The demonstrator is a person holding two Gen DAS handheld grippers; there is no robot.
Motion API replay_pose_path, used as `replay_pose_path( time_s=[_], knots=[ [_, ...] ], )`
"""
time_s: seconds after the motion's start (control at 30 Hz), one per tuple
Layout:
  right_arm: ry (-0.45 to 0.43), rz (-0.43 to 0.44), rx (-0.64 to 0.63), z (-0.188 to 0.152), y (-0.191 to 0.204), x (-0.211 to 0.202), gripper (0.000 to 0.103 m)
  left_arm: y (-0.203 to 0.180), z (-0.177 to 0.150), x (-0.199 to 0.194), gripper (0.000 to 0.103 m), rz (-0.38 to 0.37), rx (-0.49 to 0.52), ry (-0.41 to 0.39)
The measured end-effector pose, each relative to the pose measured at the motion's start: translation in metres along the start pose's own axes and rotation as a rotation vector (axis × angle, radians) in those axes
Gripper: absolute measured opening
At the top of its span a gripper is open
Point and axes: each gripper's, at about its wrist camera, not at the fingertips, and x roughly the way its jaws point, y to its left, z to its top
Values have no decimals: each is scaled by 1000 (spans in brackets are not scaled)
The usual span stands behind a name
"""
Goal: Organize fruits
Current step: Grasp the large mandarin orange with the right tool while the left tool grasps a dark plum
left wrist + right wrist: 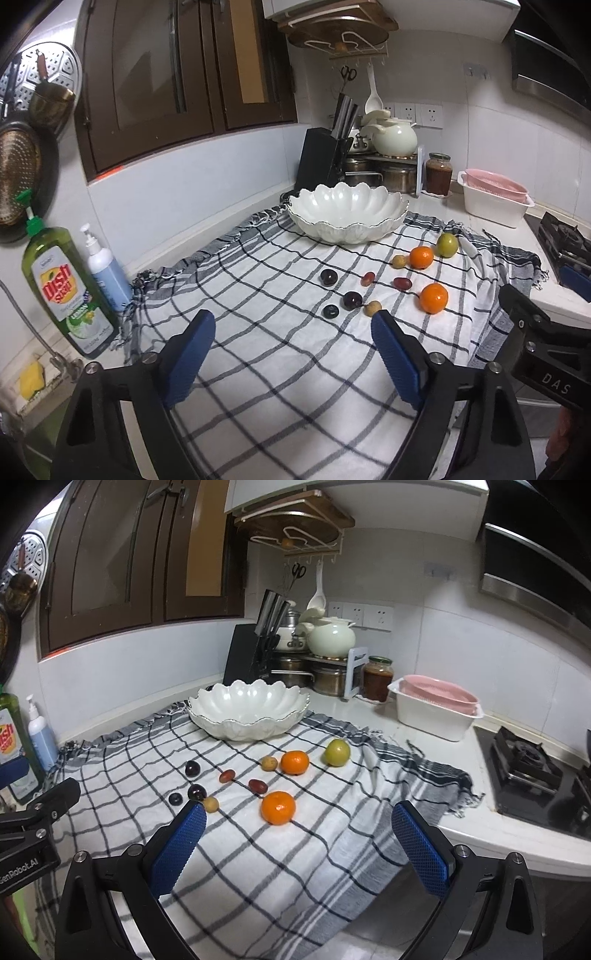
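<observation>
White porcelain, scalloped at the rim: the bowl (347, 214) sits empty at the far edge of the checked cloth (280, 354) on my desk. The fruits lie loose on the cloth in front of it: two oranges (278, 807), a green fruit (337, 752), dark plums (352, 300), red grapes (402, 283) and small tan ones. I see my left hand-held gripper (293, 326) wide apart with nothing between its blue pads. My right hand-held gripper (297, 821) is likewise spread and empty, the near orange just beyond its tips.
</observation>
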Motion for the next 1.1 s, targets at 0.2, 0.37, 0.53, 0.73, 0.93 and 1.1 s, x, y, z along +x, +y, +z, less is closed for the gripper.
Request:
replay_pose_path(
  time_s=[0.2,0.37,0.53,0.73,0.93,1.1],
  knots=[
    [57,74,-15,3,-3,45,98,-9,6,36,80,-3,-25,47],
    [123,139,-33,1,-4,85,92,-18,10,63,76,-12,-37,77],
    [172,160,-33,-5,-4,111,87,-26,10,90,68,-18,-17,99],
    [218,146,-33,-14,2,132,82,-34,8,120,60,-51,46,118],
    [255,142,-40,-20,6,148,79,-41,2,150,53,-75,107,176],
    [282,149,-28,-23,6,160,75,-40,-6,170,46,-98,90,234]
  ],
)
